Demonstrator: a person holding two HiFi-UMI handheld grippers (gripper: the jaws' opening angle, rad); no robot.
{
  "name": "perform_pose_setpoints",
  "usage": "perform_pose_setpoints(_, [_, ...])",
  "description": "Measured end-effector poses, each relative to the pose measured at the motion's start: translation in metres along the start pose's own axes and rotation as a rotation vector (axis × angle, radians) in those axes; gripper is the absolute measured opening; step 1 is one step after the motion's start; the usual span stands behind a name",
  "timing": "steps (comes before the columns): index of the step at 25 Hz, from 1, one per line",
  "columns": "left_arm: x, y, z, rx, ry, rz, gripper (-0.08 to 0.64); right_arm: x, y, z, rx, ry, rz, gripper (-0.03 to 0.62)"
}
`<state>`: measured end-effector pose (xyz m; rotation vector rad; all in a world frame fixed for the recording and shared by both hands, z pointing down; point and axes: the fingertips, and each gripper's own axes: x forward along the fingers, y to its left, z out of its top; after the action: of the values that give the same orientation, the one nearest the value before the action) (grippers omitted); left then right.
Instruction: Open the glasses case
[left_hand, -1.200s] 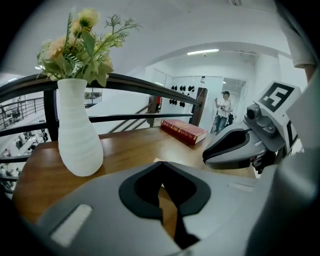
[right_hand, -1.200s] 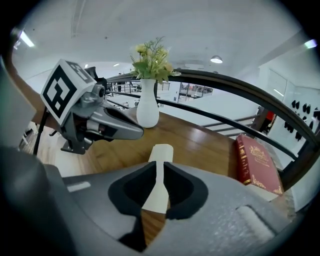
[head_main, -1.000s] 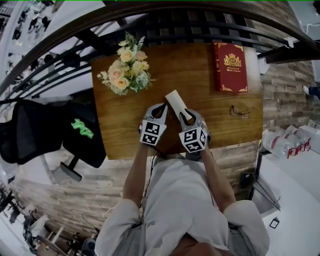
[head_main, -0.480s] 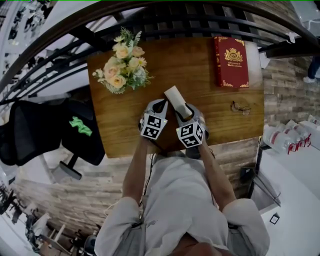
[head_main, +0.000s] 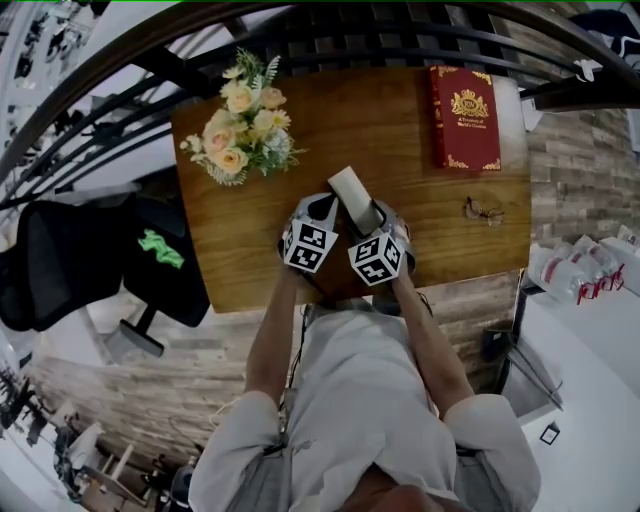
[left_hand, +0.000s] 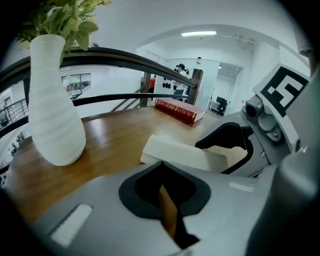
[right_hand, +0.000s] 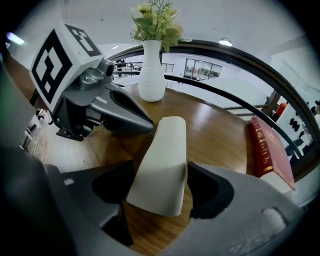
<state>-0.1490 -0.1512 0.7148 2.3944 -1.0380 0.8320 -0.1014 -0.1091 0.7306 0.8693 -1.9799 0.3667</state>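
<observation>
The smooth, cream glasses case (head_main: 350, 195) lies closed near the middle of the tabletop's (head_main: 430, 230) front edge. The right gripper's (right_hand: 160, 187) 2 jaws are opening around its near end. The left gripper (left_hand: 167, 202) is closed, empty.

Person wore a pale grey short-sleeved shirt (head_main: 360, 400), creased at the sleeves. Left gripper (head_main: 318, 207) and right gripper (head_main: 368, 217) had grey moulded bodies with black pads lining the jaws. Each carried a white cube (head_main: 310, 247) with black square markers. A thin dark cable (head_main: 300, 345) lay along the shirt front. Right jaws were opening, glasses case (right_hand: 160, 165) between them.
</observation>
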Motion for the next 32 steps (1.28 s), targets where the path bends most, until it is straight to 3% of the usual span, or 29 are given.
perform_pose_setpoints(13, [0.006, -0.002, -0.001, 0.006, 0.001, -0.006, 0.018, -0.003, -0.004, 0.002, 0.089, -0.029, 0.093, 0.316])
perform_pose_setpoints(32, [0.012, -0.004, -0.005, -0.003, 0.027, -0.005, 0.018, -0.015, -0.007, 0.006, 0.062, -0.050, 0.085, 0.291])
